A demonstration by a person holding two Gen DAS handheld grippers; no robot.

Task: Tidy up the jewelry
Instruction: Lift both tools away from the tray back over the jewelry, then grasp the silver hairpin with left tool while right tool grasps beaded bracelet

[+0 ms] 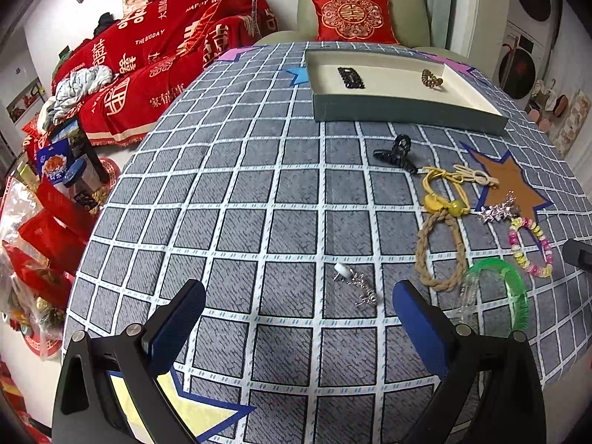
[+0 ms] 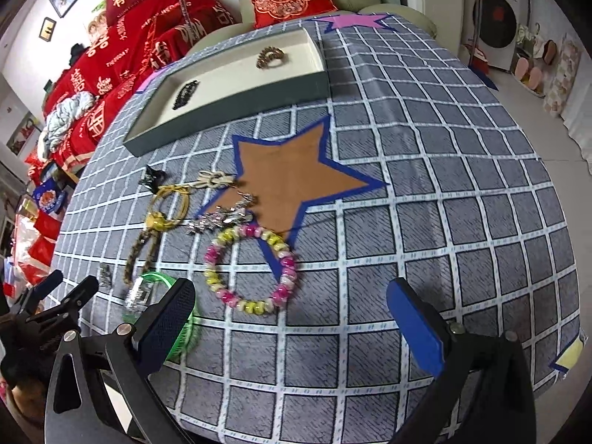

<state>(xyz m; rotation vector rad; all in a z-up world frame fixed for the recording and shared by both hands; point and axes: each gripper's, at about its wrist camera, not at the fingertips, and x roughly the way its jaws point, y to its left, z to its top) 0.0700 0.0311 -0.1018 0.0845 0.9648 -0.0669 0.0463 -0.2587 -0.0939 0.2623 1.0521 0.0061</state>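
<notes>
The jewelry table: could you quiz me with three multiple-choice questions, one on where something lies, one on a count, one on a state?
1. The beaded bracelet lies:
A) in the tray
B) on the cloth, overlapping the brown star's tip
C) on the chair

2. Items inside the tray:
A) none
B) two
C) five

3. The right gripper is:
A) open, holding nothing
B) shut on a bracelet
C) shut on a clip

Answers:
1 B, it rests by the star's lower point.
2 B, a black hair clip and a brown coiled piece.
3 A, the jaws stand apart over bare cloth.
</notes>
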